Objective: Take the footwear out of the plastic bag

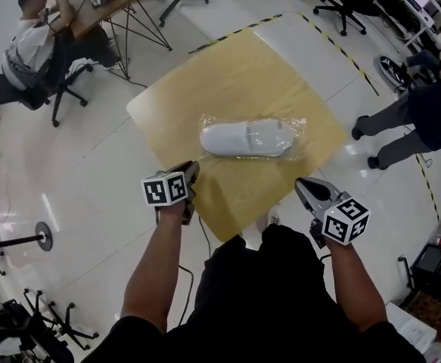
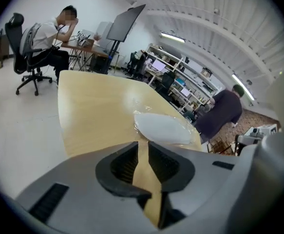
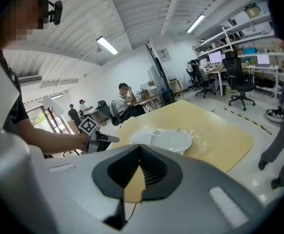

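In this big room, the yellow surface holds the white shoe, wrapped in its plastic bag. My left fingers are a little apart and empty. My right fingers are pressed together. I should pinch the bag's loose edge, not the shoe.

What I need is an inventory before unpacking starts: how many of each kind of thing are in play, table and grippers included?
Light wooden square table: 1
Clear plastic bag: 1
White shoe inside the bag: 1 visible
Grey handheld grippers: 2, the left gripper and the right gripper
Total: 5
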The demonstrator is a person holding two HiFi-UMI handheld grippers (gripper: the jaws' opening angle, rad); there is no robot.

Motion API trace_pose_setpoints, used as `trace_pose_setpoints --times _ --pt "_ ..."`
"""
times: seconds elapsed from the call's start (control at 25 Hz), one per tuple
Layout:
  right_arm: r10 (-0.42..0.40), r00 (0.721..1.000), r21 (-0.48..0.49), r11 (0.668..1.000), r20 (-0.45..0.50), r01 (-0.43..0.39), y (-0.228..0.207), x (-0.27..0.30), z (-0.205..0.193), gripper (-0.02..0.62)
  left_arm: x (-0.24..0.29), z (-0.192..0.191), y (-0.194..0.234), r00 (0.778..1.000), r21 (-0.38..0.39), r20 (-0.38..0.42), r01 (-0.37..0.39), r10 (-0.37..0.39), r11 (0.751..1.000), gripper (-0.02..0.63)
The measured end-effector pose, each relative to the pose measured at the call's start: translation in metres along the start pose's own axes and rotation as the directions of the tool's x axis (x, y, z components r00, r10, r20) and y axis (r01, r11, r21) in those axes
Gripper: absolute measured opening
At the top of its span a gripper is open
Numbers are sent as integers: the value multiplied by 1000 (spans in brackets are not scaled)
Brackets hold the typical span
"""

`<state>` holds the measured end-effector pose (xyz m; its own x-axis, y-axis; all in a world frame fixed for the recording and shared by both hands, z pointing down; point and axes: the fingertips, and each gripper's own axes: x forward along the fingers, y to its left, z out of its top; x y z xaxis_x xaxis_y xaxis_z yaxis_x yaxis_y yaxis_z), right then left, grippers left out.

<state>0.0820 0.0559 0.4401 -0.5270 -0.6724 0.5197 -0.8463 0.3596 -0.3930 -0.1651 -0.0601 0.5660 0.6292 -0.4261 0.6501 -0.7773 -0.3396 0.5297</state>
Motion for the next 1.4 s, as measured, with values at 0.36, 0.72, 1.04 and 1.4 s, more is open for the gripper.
trace_pose_setpoints --times 0.36,0.72,1.04,1.4 --pt "2 999 -16 1000 -43 -2 -76 50 28 14 38 2 16 999 -105 -3 -45 45 993 84" --pt "-22 978 -330 943 -208 -49 -116 130 25 84 45 -16 -3 996 -107 -76 -48 40 993 6" --pt "-19 922 -624 742 -387 -246 -68 222 19 77 24 -38 -25 997 -251 -53 37 -52 967 6" --pt "43 887 -481 828 -460 -289 -66 251 3 75 2 -56 -35 988 -407 29 150 -151 901 6"
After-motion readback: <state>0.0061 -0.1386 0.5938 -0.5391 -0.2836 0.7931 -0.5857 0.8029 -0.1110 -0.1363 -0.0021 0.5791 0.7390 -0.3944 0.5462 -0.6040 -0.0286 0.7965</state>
